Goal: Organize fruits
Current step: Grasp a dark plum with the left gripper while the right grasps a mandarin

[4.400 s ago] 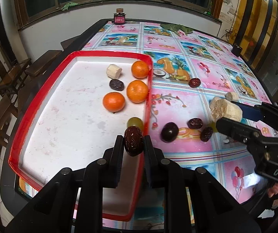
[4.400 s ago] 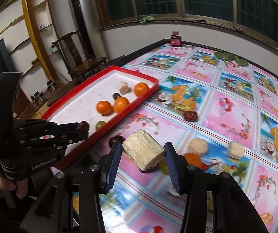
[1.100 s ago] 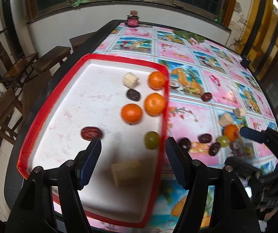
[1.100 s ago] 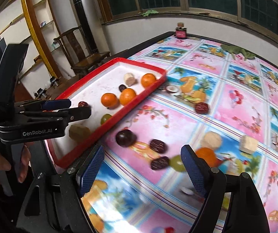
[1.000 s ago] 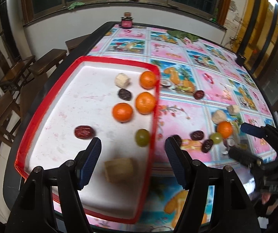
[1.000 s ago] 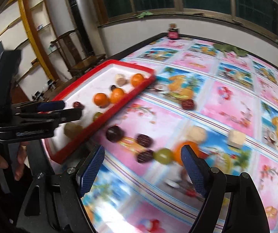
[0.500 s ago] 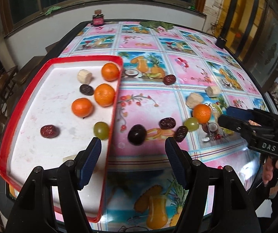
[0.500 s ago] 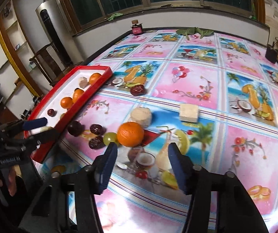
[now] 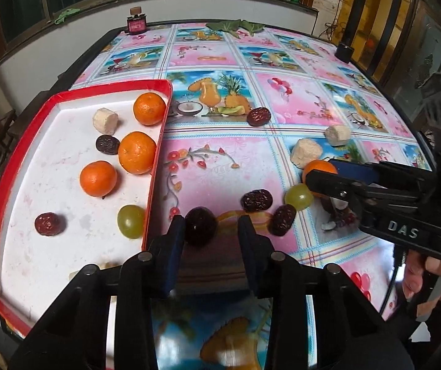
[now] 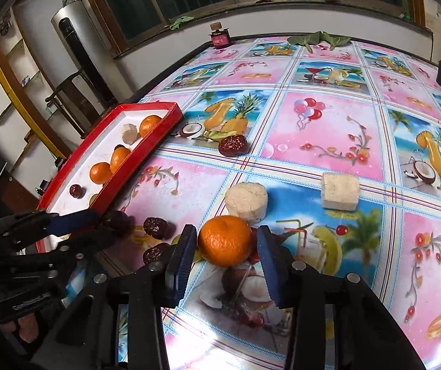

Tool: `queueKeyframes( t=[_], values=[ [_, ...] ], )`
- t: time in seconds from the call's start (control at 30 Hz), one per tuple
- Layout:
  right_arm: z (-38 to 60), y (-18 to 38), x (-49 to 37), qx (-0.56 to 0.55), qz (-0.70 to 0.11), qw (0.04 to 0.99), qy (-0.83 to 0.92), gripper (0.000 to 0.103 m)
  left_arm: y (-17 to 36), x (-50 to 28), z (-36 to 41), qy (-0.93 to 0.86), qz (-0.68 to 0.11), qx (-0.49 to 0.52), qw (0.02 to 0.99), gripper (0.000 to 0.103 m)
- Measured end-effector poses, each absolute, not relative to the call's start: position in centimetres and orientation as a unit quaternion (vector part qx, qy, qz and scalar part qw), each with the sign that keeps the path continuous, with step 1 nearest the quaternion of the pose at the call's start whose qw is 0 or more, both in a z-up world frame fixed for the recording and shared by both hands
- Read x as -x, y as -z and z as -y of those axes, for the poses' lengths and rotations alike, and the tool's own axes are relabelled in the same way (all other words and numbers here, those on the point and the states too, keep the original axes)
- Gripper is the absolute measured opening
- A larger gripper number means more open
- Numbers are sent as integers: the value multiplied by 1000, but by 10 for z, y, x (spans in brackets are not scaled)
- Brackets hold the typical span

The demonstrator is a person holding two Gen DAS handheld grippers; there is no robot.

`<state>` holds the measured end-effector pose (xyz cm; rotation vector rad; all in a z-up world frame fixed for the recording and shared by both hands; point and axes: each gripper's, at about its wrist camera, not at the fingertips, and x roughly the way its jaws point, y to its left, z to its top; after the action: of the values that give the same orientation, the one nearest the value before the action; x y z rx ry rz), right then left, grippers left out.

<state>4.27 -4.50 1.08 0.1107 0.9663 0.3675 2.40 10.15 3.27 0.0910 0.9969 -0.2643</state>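
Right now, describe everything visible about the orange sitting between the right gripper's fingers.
The orange is a small round mandarin with dimpled, glossy peel and a small stem scar on top. It rests on the patterned tablecloth, outside the red tray, right before a pale cylindrical fruit chunk. The right gripper, whose jaws have just been closing, brackets it; firm contact is unclear.

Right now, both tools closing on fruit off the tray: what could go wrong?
1. The left tool has just been closing on the dark plum; only its left pad looks in contact, so the round fruit may roll toward the tray wall.
2. The right tool has just been closing around the orange, with a gap at the right pad; a squeeze could push it into the pale cylinder chunk.
3. The green grape beside the right tool may get nudged.
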Motion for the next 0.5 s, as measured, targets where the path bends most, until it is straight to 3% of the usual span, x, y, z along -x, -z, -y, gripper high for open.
queueKeyframes(
  t=[0.47, 0.5],
  values=[
    [42, -9, -55, -76, -466, 861, -188, 44, -29, -40, -106, 108, -476, -35, 872, 33],
    [41, -9, -54, -73, -465, 862, -188, 44, -30, -38, -107, 110, -473, -28, 874, 28]
  ],
)
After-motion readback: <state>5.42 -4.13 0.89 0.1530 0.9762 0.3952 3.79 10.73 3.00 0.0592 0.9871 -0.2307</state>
